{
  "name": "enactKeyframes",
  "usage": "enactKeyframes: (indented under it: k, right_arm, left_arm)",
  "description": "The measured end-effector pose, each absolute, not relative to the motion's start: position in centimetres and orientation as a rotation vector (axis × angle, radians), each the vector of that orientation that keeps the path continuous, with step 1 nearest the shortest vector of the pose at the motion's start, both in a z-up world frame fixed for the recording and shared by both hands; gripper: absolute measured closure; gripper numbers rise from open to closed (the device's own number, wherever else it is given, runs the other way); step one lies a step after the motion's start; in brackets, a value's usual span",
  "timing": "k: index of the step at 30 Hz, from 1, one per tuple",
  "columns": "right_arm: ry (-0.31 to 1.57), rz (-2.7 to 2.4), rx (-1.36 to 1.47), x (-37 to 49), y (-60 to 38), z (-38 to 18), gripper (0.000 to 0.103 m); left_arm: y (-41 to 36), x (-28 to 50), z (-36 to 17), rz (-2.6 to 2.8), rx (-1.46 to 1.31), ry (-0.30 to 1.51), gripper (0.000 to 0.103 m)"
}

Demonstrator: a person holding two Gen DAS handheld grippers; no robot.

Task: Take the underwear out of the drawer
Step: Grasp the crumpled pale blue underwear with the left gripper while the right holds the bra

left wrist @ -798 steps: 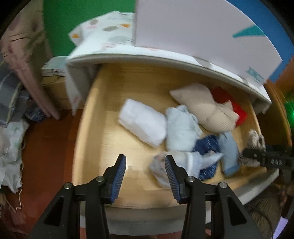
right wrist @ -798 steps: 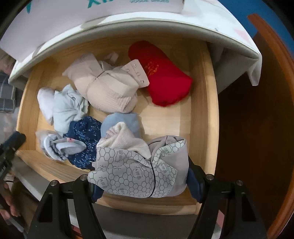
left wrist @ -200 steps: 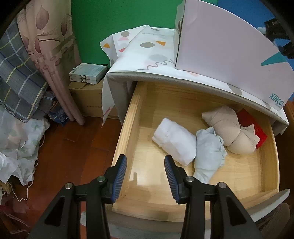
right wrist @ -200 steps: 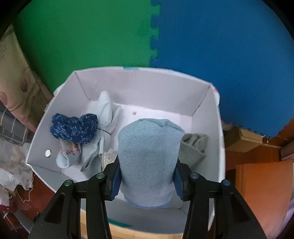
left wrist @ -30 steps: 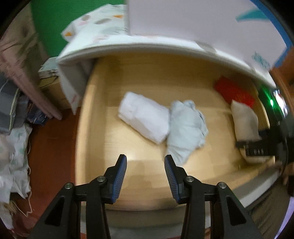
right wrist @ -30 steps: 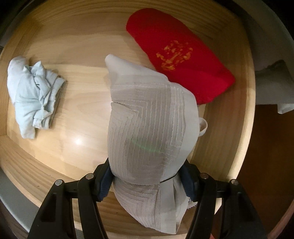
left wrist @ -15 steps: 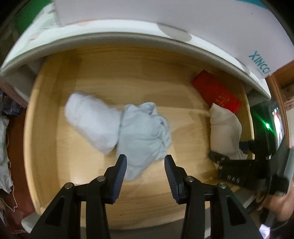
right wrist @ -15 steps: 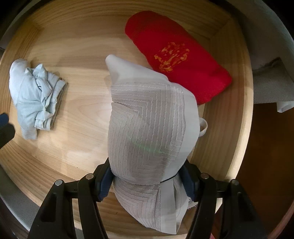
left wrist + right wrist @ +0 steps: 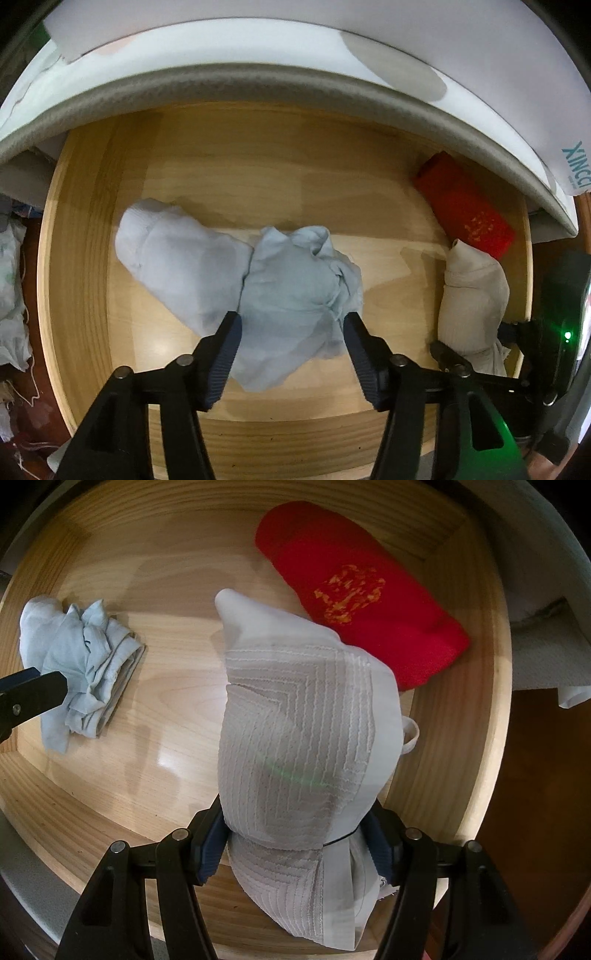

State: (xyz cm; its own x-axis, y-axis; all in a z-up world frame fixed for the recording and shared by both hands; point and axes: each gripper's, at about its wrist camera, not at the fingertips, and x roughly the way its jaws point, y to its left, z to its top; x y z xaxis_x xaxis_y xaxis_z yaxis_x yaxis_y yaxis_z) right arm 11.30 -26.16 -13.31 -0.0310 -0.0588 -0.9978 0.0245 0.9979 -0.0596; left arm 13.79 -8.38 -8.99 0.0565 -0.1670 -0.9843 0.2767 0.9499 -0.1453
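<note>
Underwear (image 9: pixel 306 738), lower end behind right gripper (image 9: pixel 295 845)

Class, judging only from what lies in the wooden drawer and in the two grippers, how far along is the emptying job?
Partly done. In hand: the right gripper is clamped on a beige ribbed garment. The left gripper is opening over a pale blue garment. Left in the drawer: that one, a white bundle and a red garment.

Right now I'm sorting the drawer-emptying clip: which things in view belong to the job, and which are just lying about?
Part of the job:
- wooden drawer
- beige garment, gripped by the right gripper
- pale blue garment, between the opening left gripper
- white garment
- red garment

Just lying about:
- white box on top
- patterned cloth
</note>
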Motion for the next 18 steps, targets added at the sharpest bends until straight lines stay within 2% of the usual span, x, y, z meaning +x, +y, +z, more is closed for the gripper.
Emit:
enactKeyframes:
  k: [7, 18]
  right_arm:
    - [1.598, -0.064, -0.023, 11.1, -26.0, -13.4, 0.039]
    - [1.597, -0.063, -0.022, 10.9, -25.7, -13.6, 0.039]
  left_arm:
    - [-10.7, 14.3, -10.4, -0.327, 0.171, 1.473, 0.037]
    - [-13.6, 15.6, -12.4, -0.307, 0.219, 1.525, 0.035]
